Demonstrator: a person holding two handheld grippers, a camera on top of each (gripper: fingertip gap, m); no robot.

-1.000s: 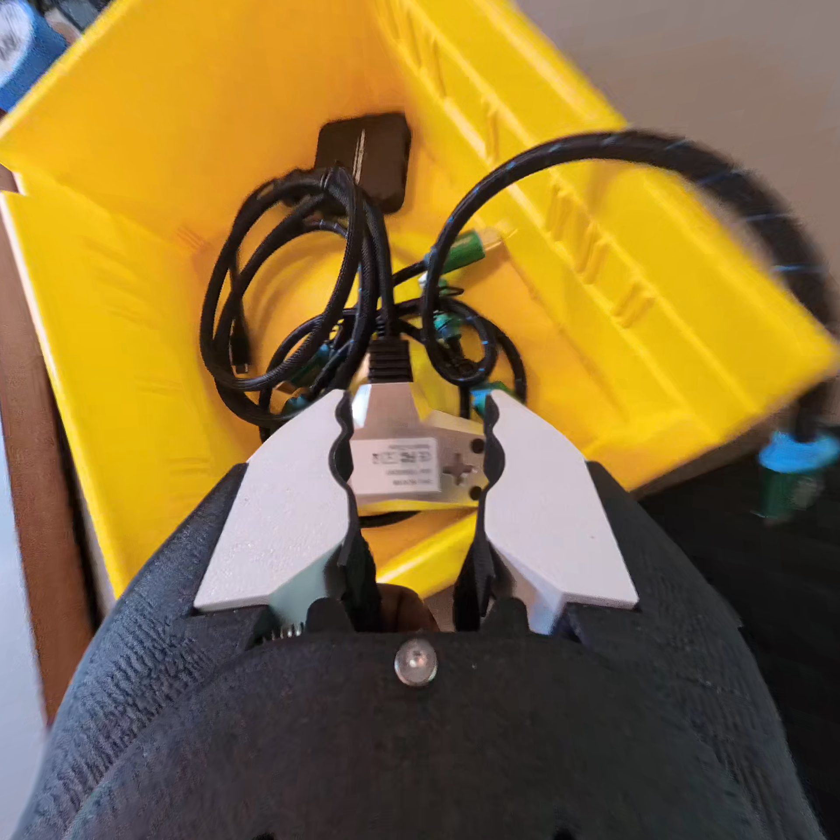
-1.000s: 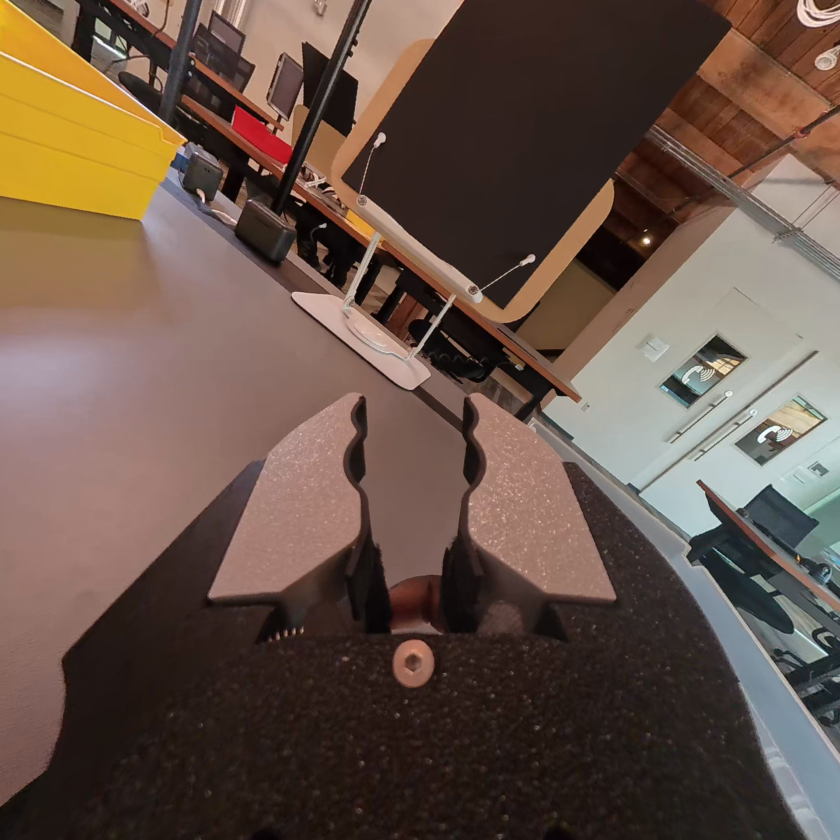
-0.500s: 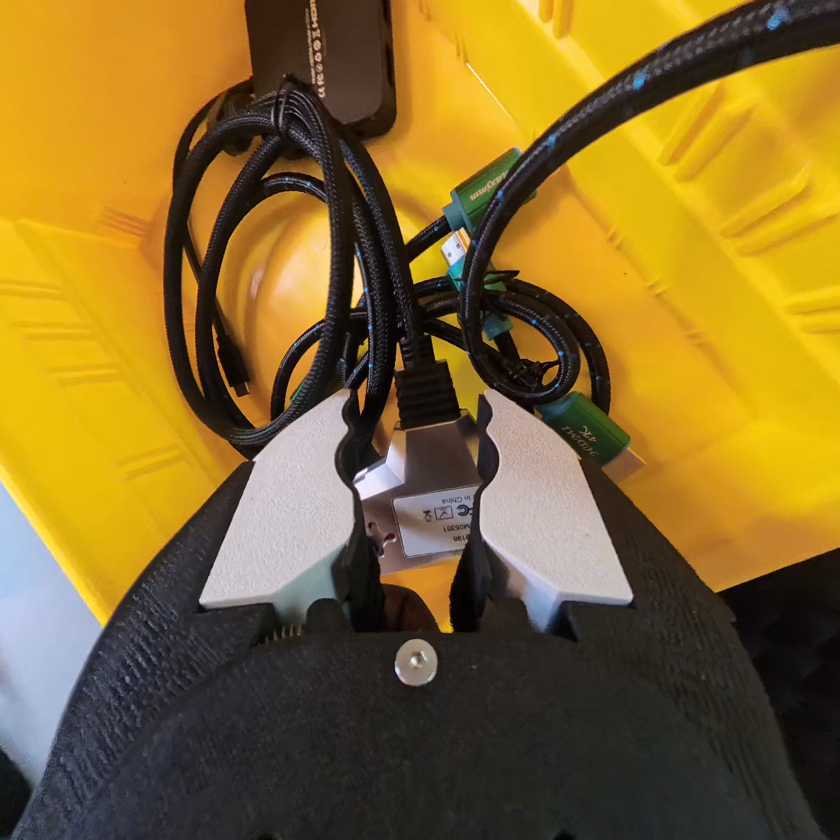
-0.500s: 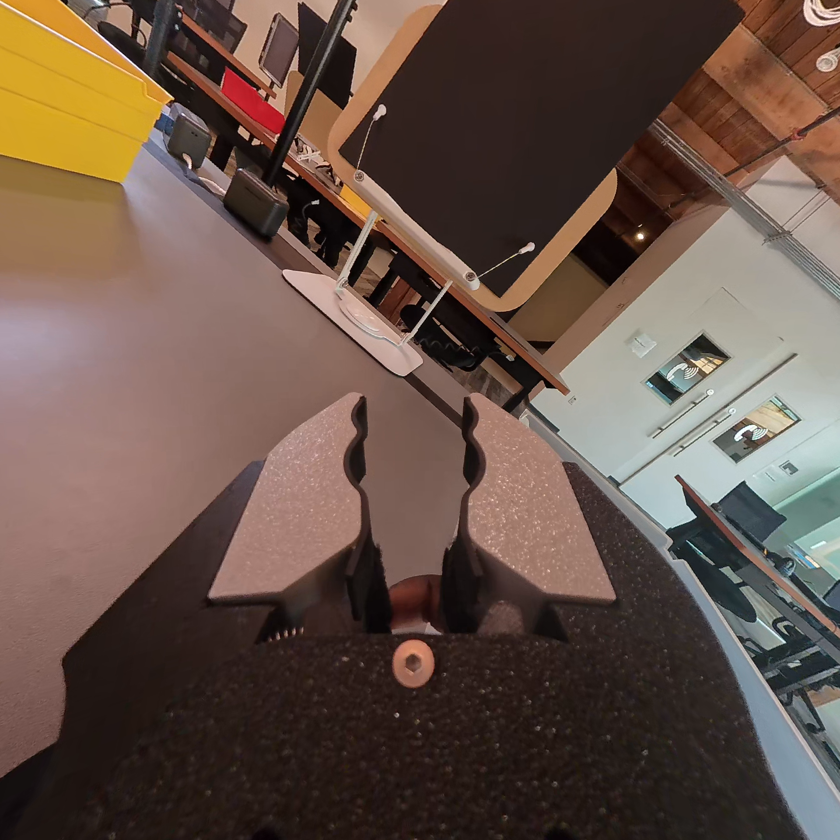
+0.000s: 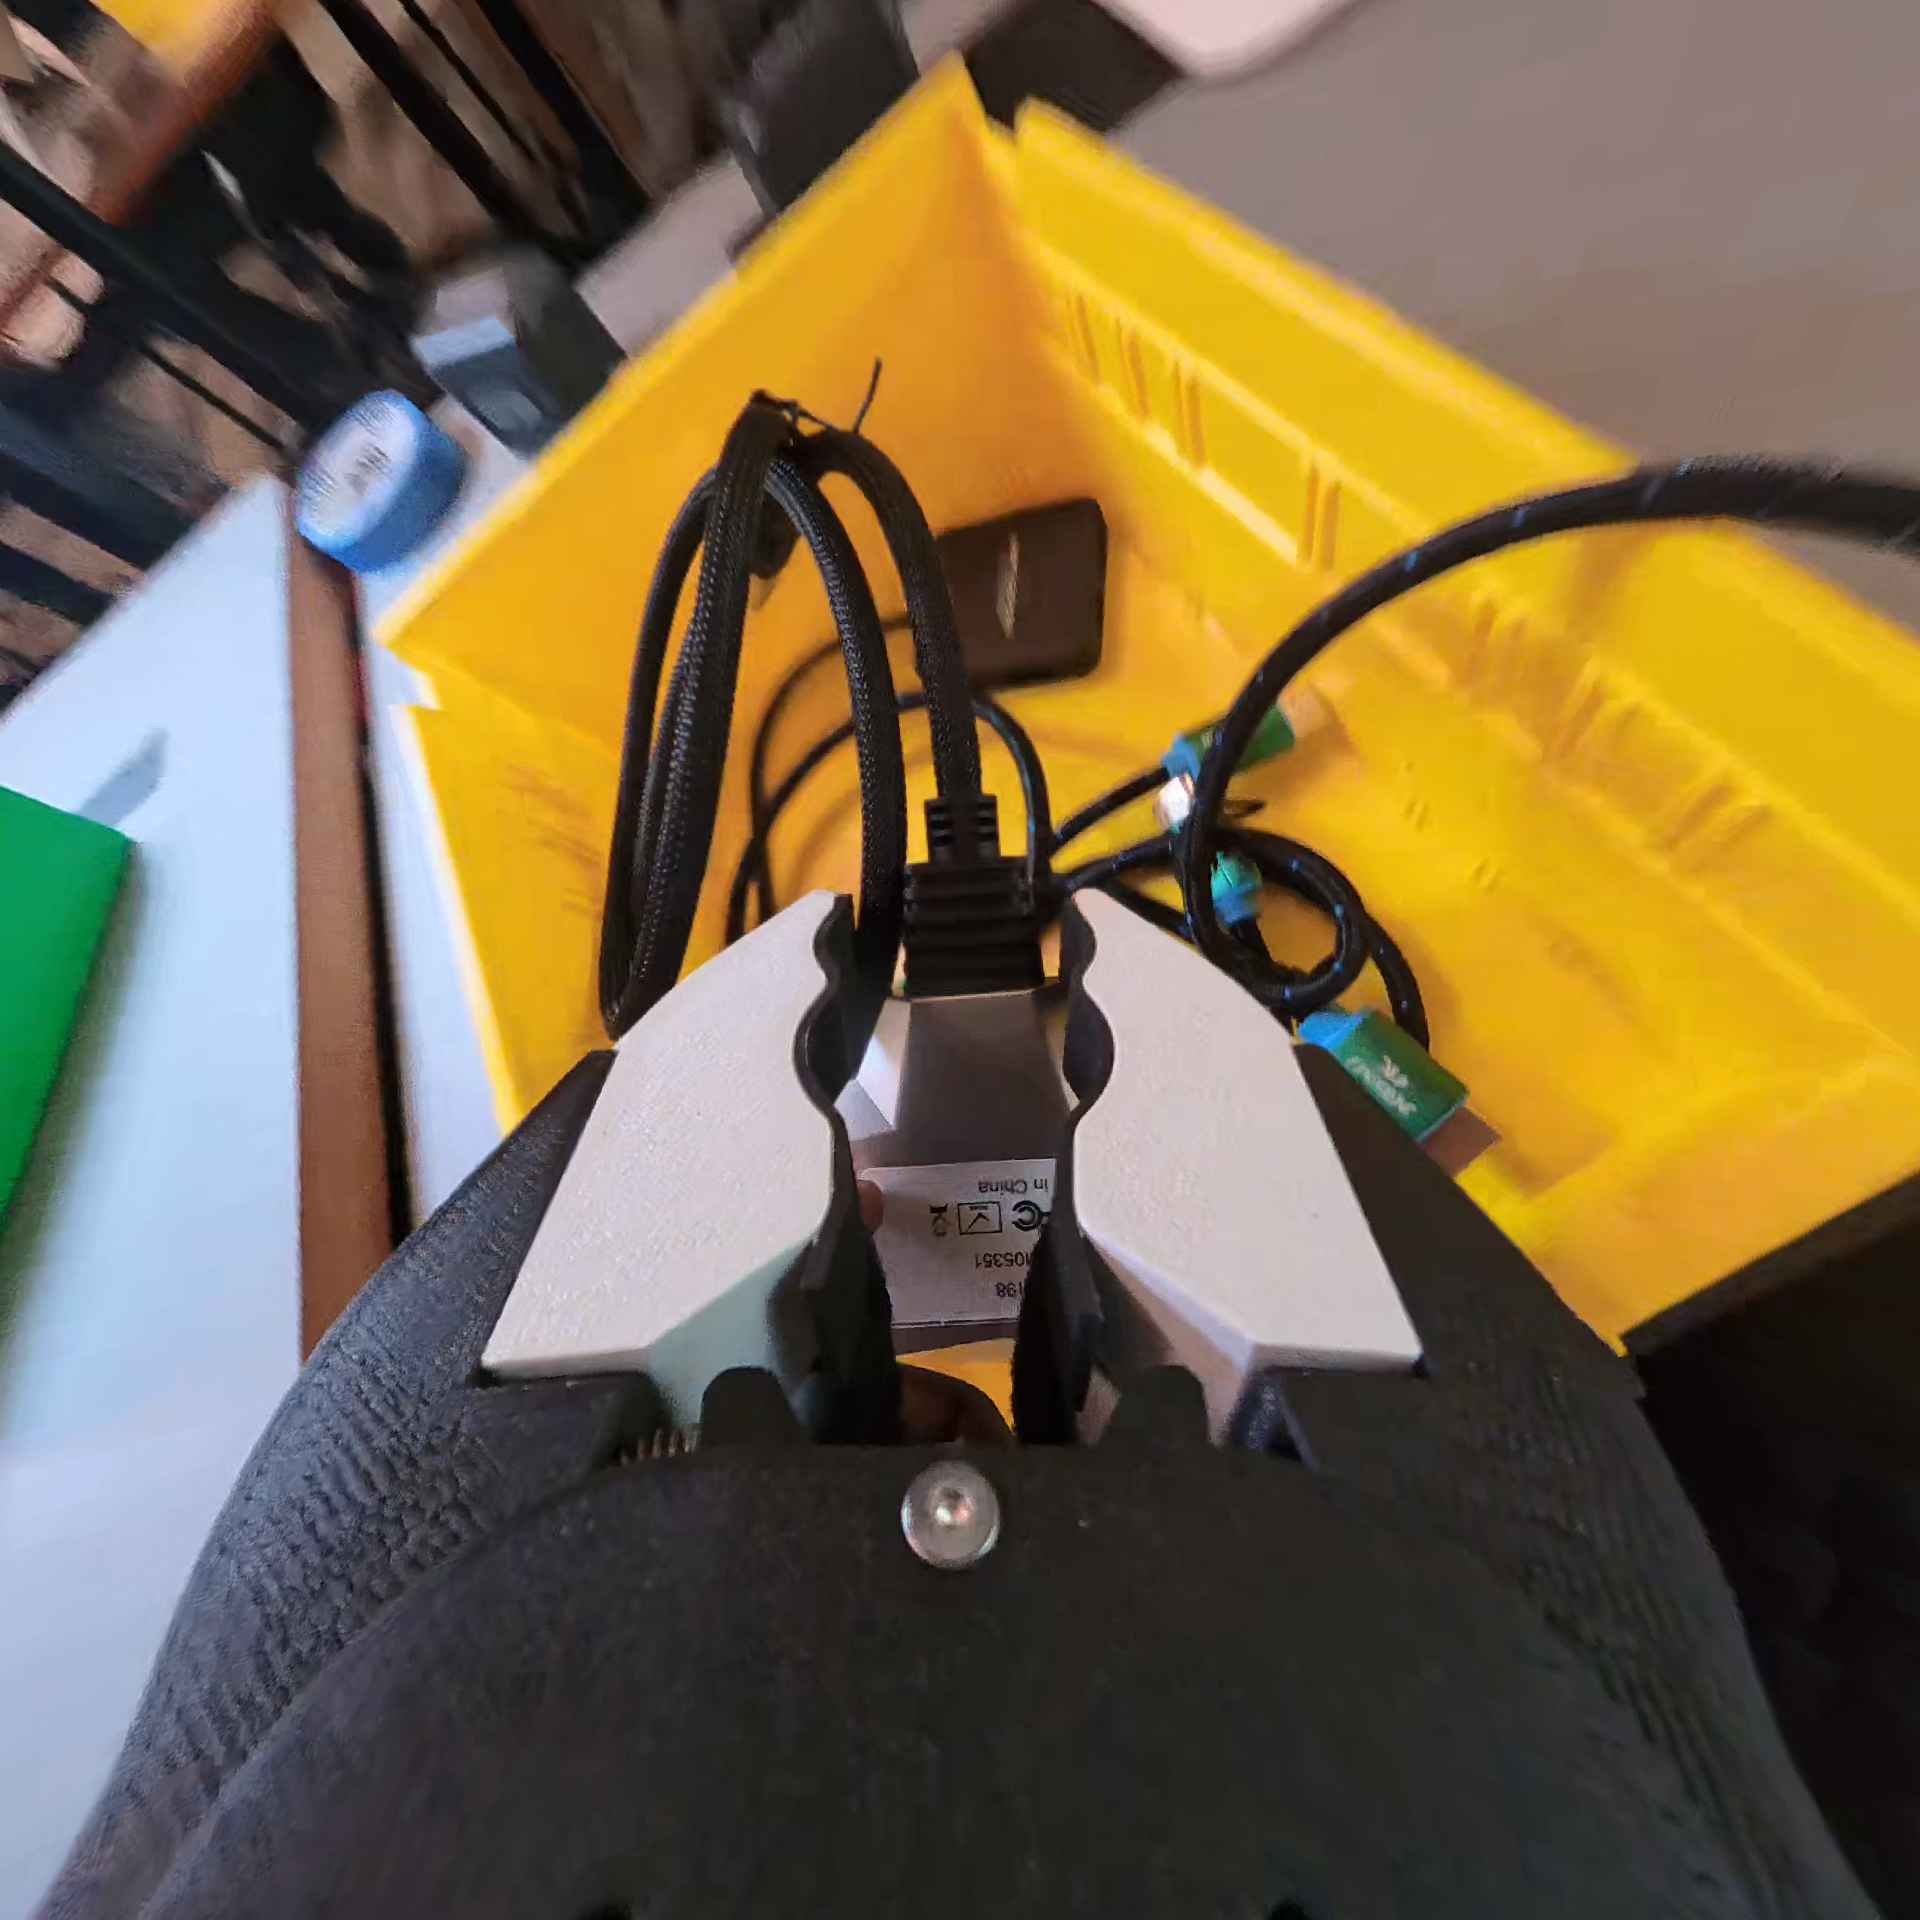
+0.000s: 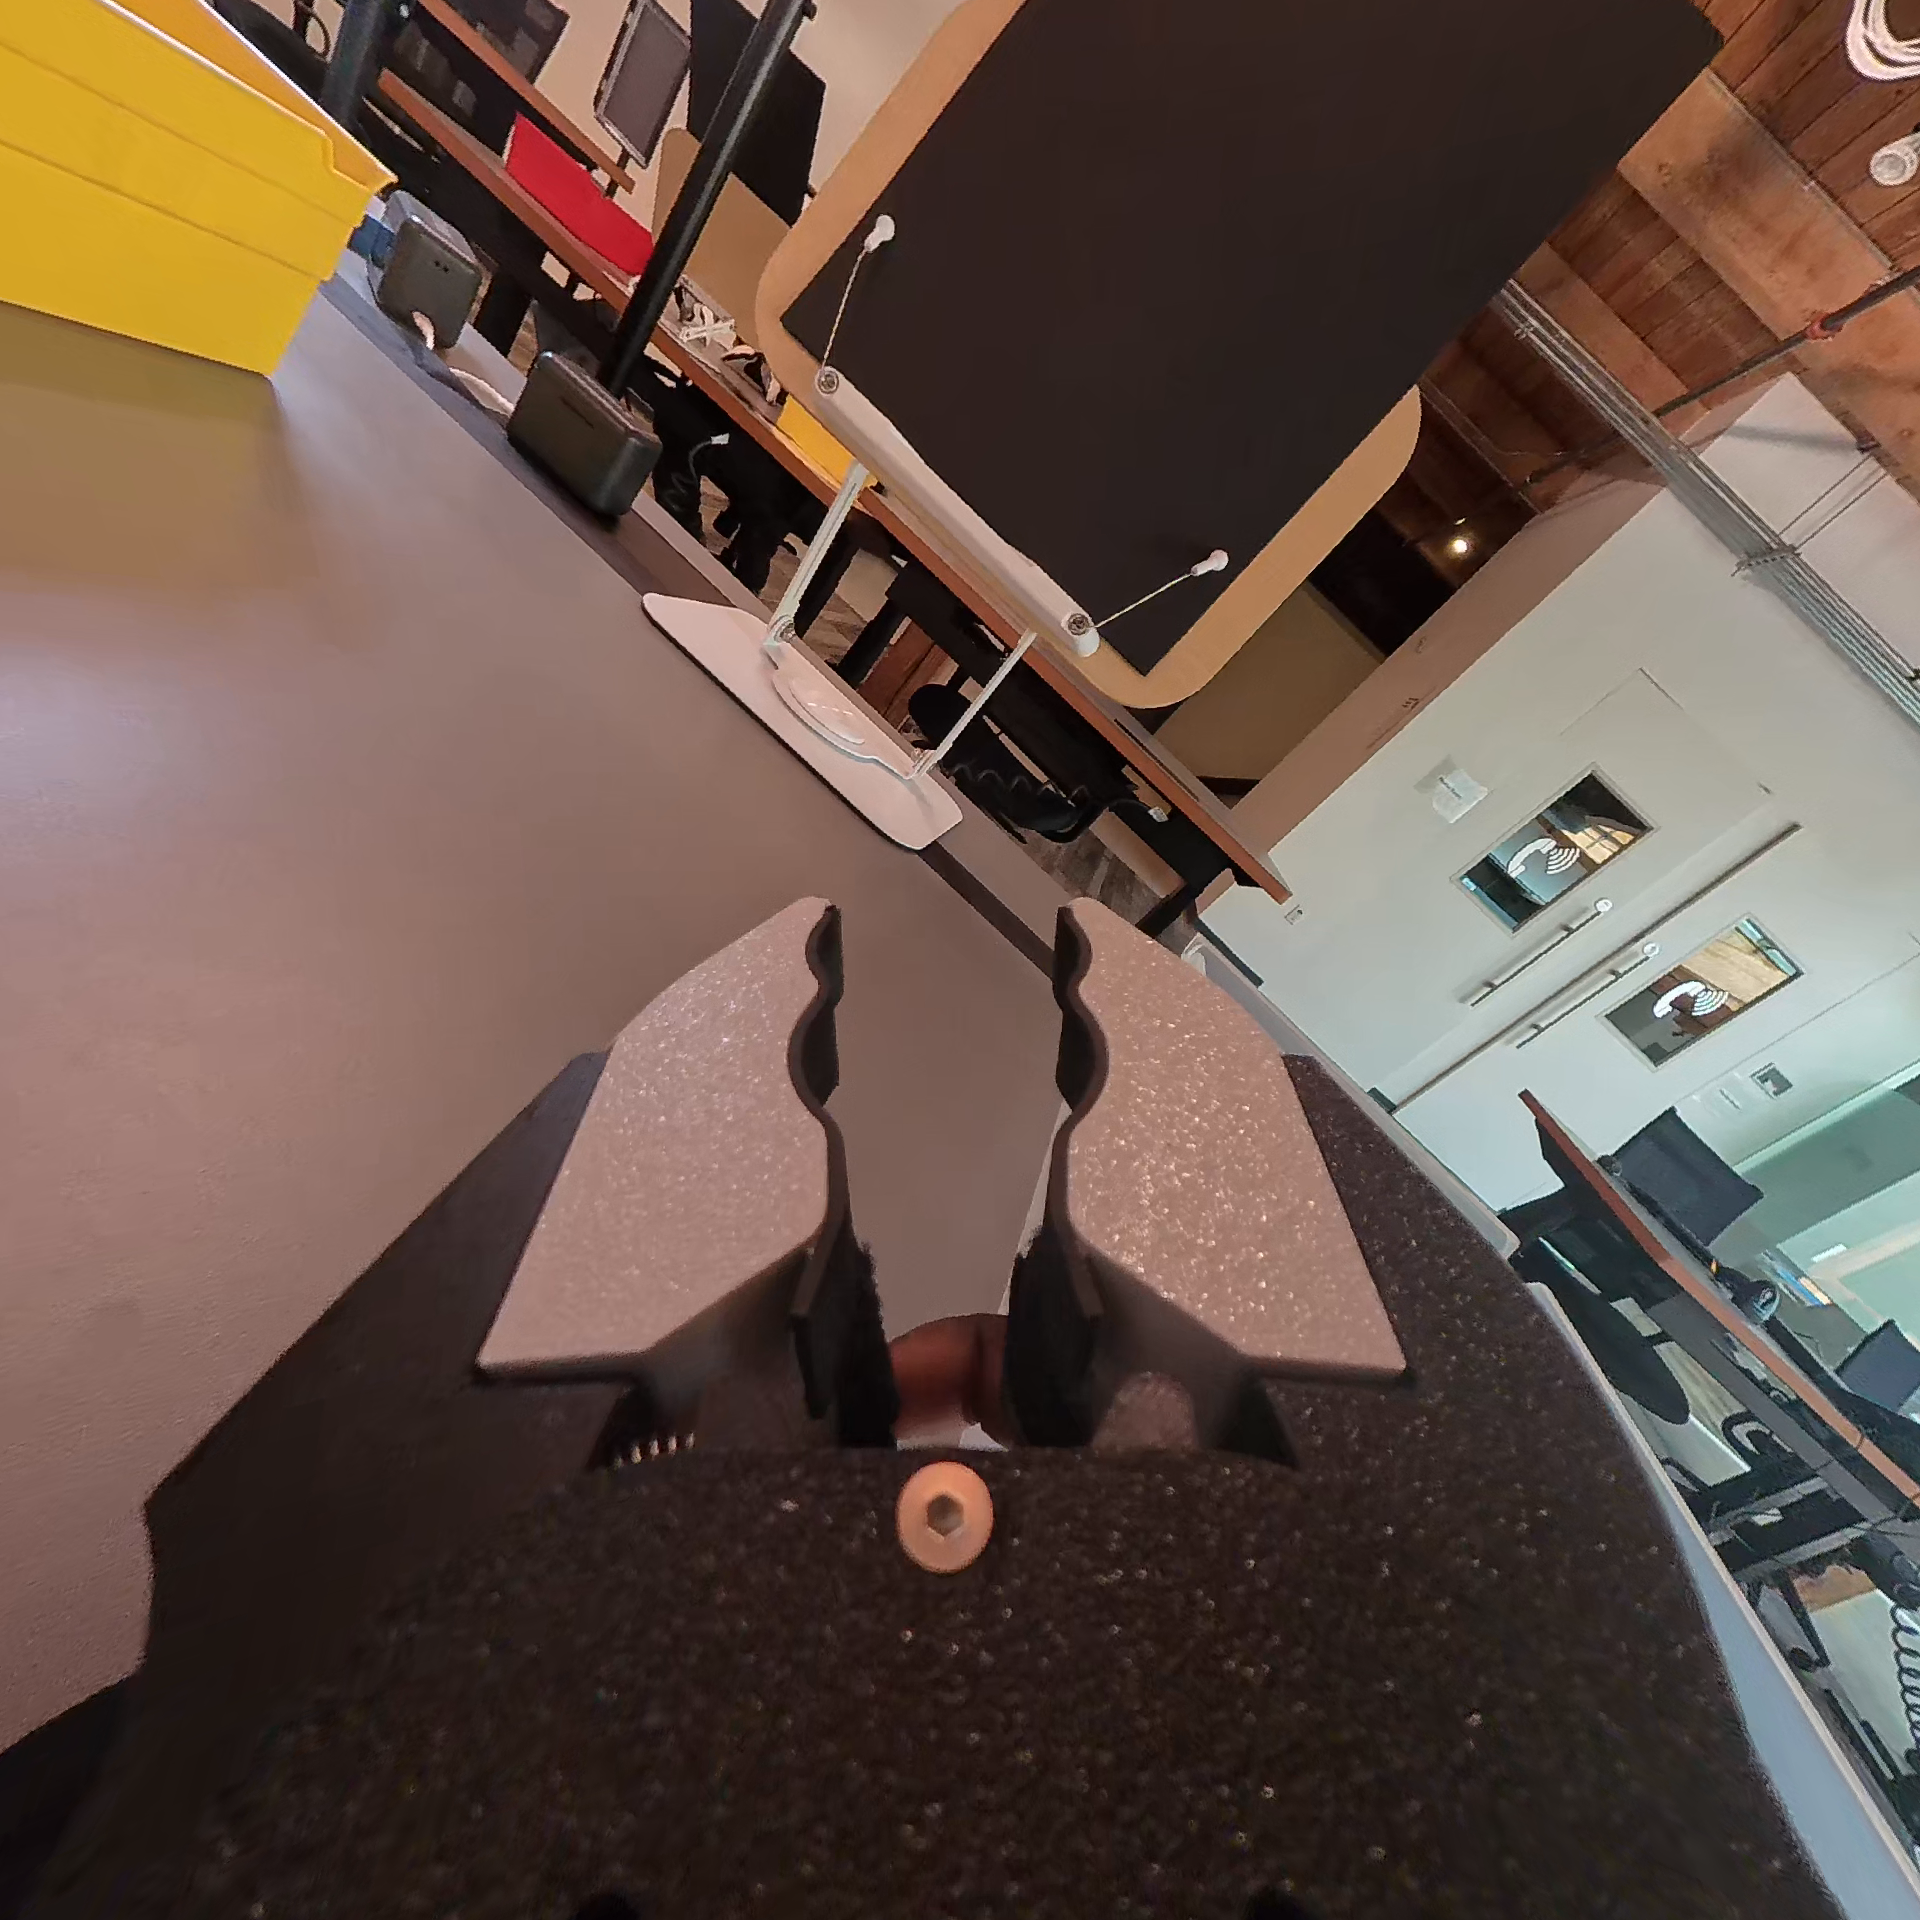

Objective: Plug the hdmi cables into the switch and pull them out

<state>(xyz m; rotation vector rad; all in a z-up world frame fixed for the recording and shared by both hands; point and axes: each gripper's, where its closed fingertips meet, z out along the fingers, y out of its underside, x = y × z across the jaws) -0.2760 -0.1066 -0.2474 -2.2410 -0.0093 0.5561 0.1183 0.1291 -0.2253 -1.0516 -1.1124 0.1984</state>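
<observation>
My left gripper (image 5: 951, 935) is shut on a silver HDMI switch (image 5: 961, 1122) with a white label; its black braided cord (image 5: 790, 665) hangs from it in a tied loop over the yellow bin (image 5: 1299, 436). In the bin lie black braided HDMI cables (image 5: 1351, 956) with green plugs (image 5: 1387, 1075) and a black box (image 5: 1023, 603). One cable (image 5: 1455, 561) arcs out to the right. My right gripper (image 6: 943, 935) is open and empty above the grey table (image 6: 312, 831).
A blue tape roll (image 5: 379, 483) and a green sheet (image 5: 47, 977) lie left of the bin. In the right wrist view, a yellow bin (image 6: 156, 208), a dark stand base (image 6: 582, 436) with a pole, and a board on a white stand (image 6: 831, 717) sit at the table's far edge. The grippers' ends are close to 45 cm from one another.
My left gripper has lifted the switch up and back out of the bin, drawing its looped cord up with it. My right gripper stays open and has shifted only slightly.
</observation>
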